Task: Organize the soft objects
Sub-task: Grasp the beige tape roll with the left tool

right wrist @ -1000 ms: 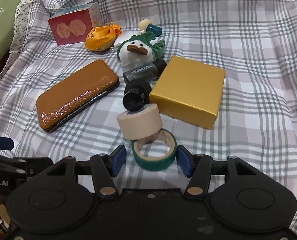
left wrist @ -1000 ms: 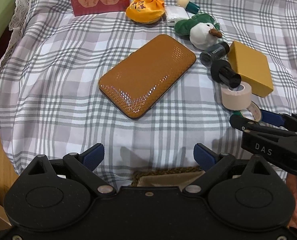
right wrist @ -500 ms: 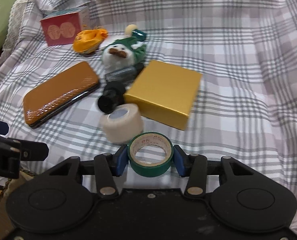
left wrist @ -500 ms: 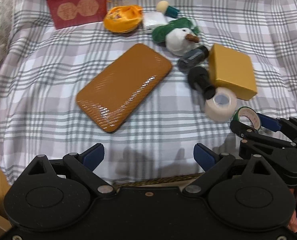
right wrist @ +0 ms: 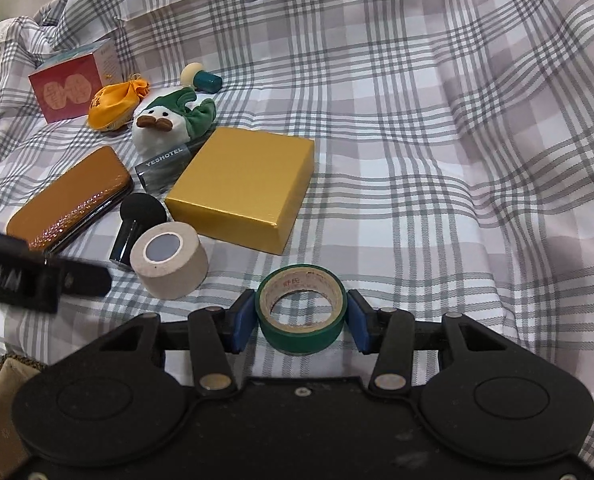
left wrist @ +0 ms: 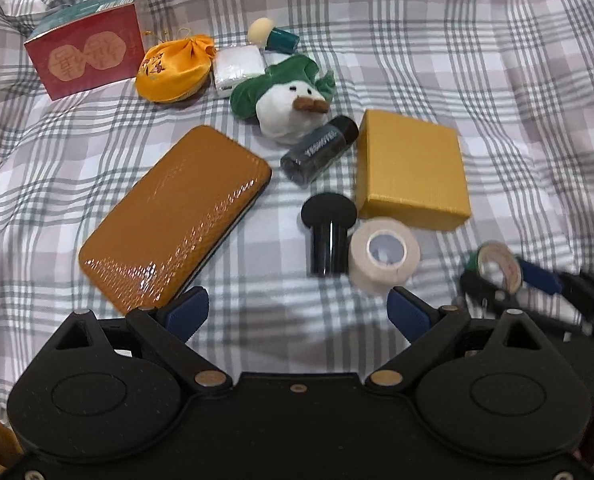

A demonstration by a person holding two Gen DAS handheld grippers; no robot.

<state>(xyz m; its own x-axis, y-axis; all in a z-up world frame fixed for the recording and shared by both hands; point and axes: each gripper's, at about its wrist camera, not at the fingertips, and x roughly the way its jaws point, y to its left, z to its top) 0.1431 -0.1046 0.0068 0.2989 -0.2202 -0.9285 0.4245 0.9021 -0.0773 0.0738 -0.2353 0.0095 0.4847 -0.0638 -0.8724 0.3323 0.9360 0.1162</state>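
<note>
My right gripper is shut on a green tape roll and holds it above the plaid cloth; it also shows in the left wrist view, blurred at the right. My left gripper is open and empty, near the brown case. A white and green plush duck and an orange fabric pouch lie at the back. The duck and the pouch also show in the right wrist view.
On the plaid cloth lie a gold box, a beige tape roll, a black sponge applicator, a dark bottle, a red box, a white packet and a teal-handled puff.
My right gripper closed on the green tape roll and lifted it off the cloth. My left gripper moved forward and right over the cloth, still open.
</note>
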